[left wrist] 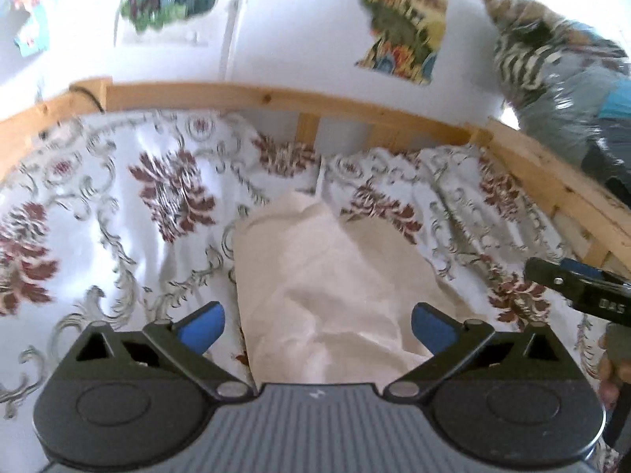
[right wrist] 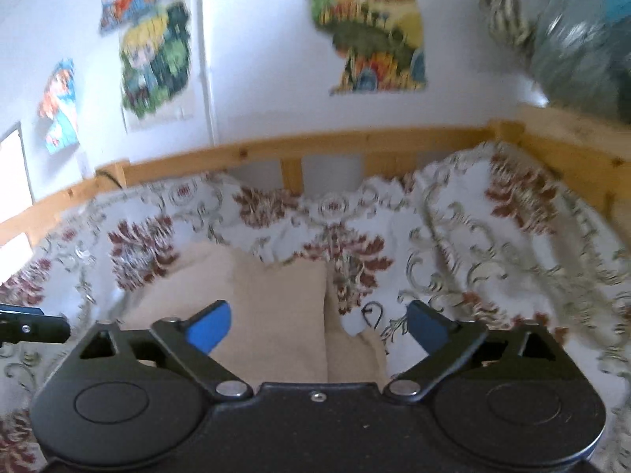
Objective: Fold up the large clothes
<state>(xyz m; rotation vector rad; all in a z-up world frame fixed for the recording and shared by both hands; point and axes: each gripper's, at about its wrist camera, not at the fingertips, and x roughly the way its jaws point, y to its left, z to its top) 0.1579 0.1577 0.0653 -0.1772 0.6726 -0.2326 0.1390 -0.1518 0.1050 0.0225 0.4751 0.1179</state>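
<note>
cream garment (left wrist: 315, 276) on white bedspread (left wrist: 118, 205) w/ maroon floral pattern, blue claw pads (left wrist: 203, 327).

The right hand-held gripper (left wrist: 579, 287) bears blurred white letters, seemingly "DAS".

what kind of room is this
Most likely a bedroom, perhaps a child's. A wooden bed rail runs round a floral bedspread, colourful cartoon posters hang on the white wall, and a beige garment lies on the bed.

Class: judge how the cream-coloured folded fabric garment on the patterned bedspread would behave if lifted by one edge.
The cream-coloured folded fabric garment is creased and slumped, so probably floppy. Its layers lie loose, so the fold likely falls open. It looks thin, so probably light.
</note>
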